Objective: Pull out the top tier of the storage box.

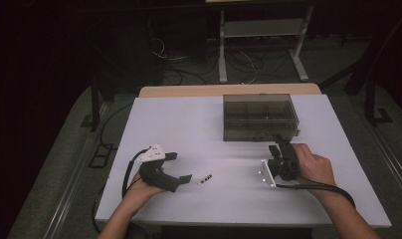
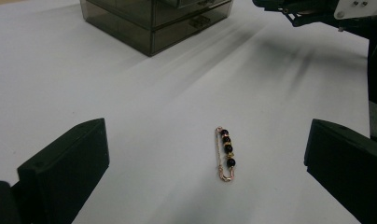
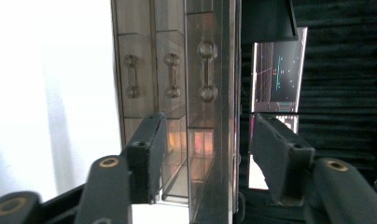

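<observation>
1. Pin (image 2: 225,154): a gold safety pin strung with dark beads lies flat on the white desk (image 1: 189,124), between the spread jaws of the left gripper (image 2: 205,168) and touching neither. The left gripper view alone shows its beads and clasp; in the high view the pin (image 1: 205,179) is a small pale speck just right of the left gripper (image 1: 181,167).
2. Left gripper: released, jaws wide apart, resting low over the desk in the person's left hand (image 1: 144,186).
3. Box (image 1: 258,117): a smoky clear drawer box stands at the far side of the desk, well apart from the pin. The high view shows its lid and inner compartments; the right gripper view shows the box (image 3: 177,93) turned on its side in the picture, with three dumbbell-shaped drawer handles (image 3: 207,70).
4. Right gripper (image 3: 205,154): released, its jaws part open on either side of the box's front edge, pads not pressing on it. In the high view the right gripper (image 1: 281,149) sits just before the box, held by the right hand (image 1: 313,167).
5. The left gripper view shows the box (image 2: 154,18) at top and part of the right gripper (image 2: 317,11) at top right.
</observation>
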